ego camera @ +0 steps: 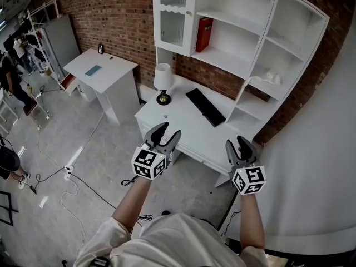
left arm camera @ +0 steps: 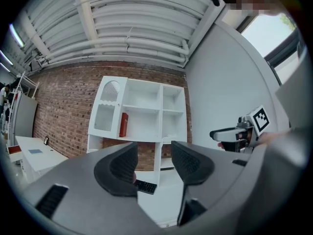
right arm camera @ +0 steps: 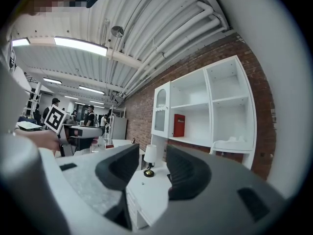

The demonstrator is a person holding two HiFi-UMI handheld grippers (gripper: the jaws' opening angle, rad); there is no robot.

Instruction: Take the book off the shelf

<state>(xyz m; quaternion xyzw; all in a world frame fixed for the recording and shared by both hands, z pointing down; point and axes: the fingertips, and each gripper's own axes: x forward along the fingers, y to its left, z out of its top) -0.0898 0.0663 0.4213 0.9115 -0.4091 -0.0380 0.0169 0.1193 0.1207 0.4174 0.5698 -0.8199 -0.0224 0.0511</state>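
- Far left: small white side desk (ego camera: 105,74) against the brick wall (ego camera: 111,10), with a flat teal item (ego camera: 93,70) on top.
- Left gripper (ego camera: 167,131): hovering at the front edge of the white desk (ego camera: 194,135), jaws spread wide, nothing between them.
- On that desk: white-shaded table lamp (ego camera: 163,82) at the left rear, black keyboard (ego camera: 205,107) lying aslant just to its right.
- Red book (ego camera: 204,34): upright in the white shelf unit (ego camera: 289,43) above the desk, at the left side of the middle compartment, beside the glass-door cabinet (ego camera: 173,15).
- Right gripper (ego camera: 238,144): near the desk's front right corner, well apart from the left one, jaws wide open and empty.
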